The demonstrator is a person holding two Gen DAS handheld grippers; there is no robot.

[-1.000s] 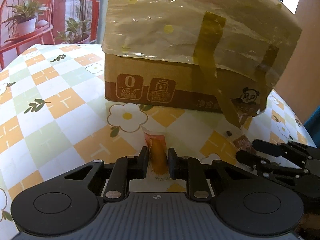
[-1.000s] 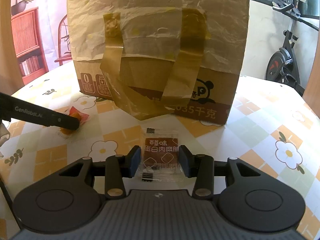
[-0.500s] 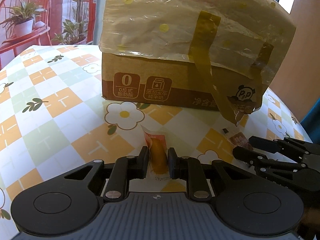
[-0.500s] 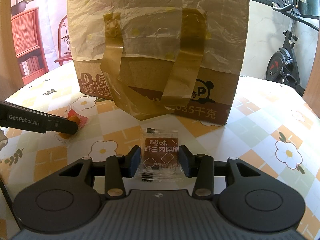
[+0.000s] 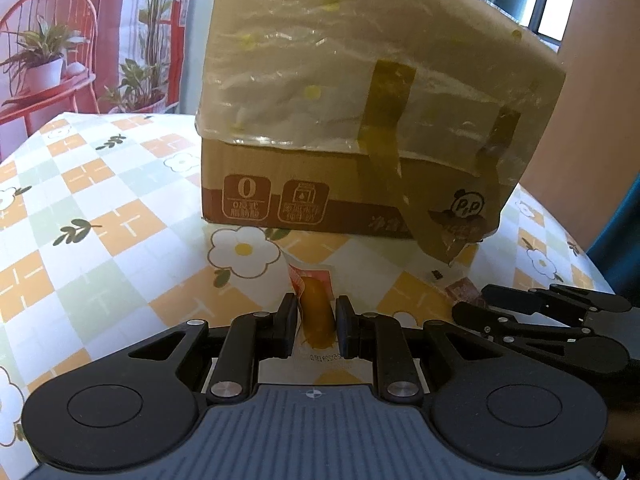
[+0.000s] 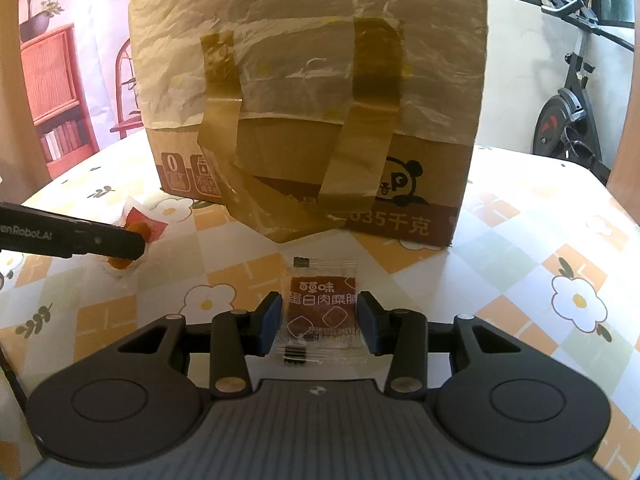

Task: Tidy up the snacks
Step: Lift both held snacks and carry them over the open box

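Observation:
My left gripper (image 5: 317, 322) is shut on an orange snack (image 5: 316, 312) in a clear wrapper with a red end, low over the flowered tablecloth (image 5: 100, 240). The right wrist view has this snack (image 6: 140, 226) at the left, in the left gripper's black fingers (image 6: 100, 240). My right gripper (image 6: 318, 320) has its blue pads against the side edges of a brown snack packet (image 6: 322, 308) with white print. From the left wrist view, the right gripper (image 5: 472, 300) is at the right, its tips by that packet (image 5: 460, 291). A taped cardboard box (image 6: 420, 184) stands just beyond both.
The box (image 5: 340, 200) is draped with crinkled plastic and brown tape and fills the far middle of the table. An exercise bike (image 6: 568, 112) stands beyond the table's right edge. A red chair with potted plants (image 5: 48, 60) and a bookshelf (image 6: 52, 92) are at the left.
The left gripper has shifted slightly with the orange snack still held. The right gripper and the brown packet have not moved.

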